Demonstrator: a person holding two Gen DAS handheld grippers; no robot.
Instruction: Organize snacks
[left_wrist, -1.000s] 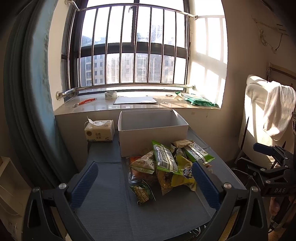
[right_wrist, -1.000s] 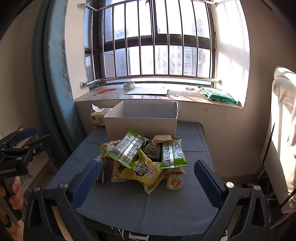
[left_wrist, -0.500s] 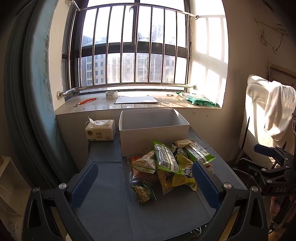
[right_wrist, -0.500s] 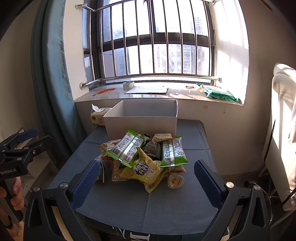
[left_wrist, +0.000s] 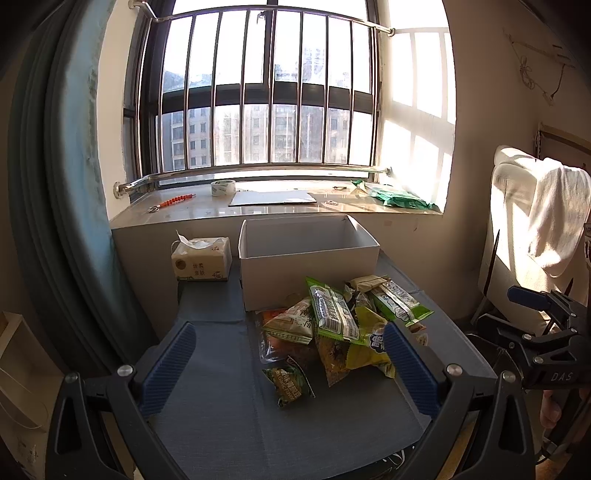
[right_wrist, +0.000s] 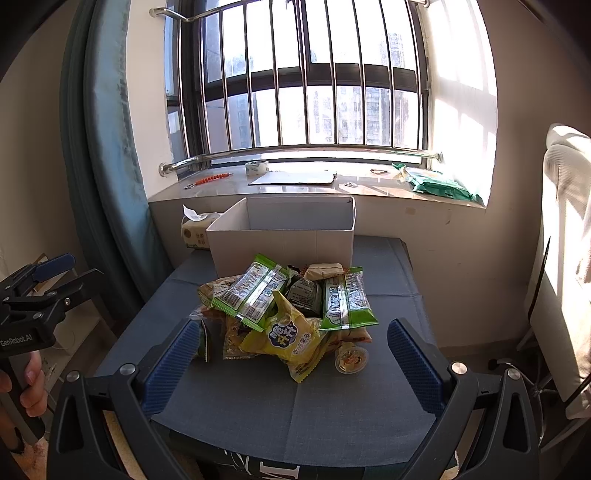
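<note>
Both grippers (left_wrist: 288, 354) (right_wrist: 291, 350) spread, empty; snacks (right_wrist: 284, 310) ahead btwn jaws (loose heap). Grabbing one pack could've spilled others off table (right_wrist: 295, 413).

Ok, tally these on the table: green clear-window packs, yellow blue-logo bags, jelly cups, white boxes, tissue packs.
Green clear-window packs: 2
Yellow blue-logo bag: 1
Jelly cup: 1
White box: 1
Tissue pack: 1
Total: 6

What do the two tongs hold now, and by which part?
Nothing. The left tongs and right tongs are both open and empty; the snack pile lies untouched on the table.
</note>
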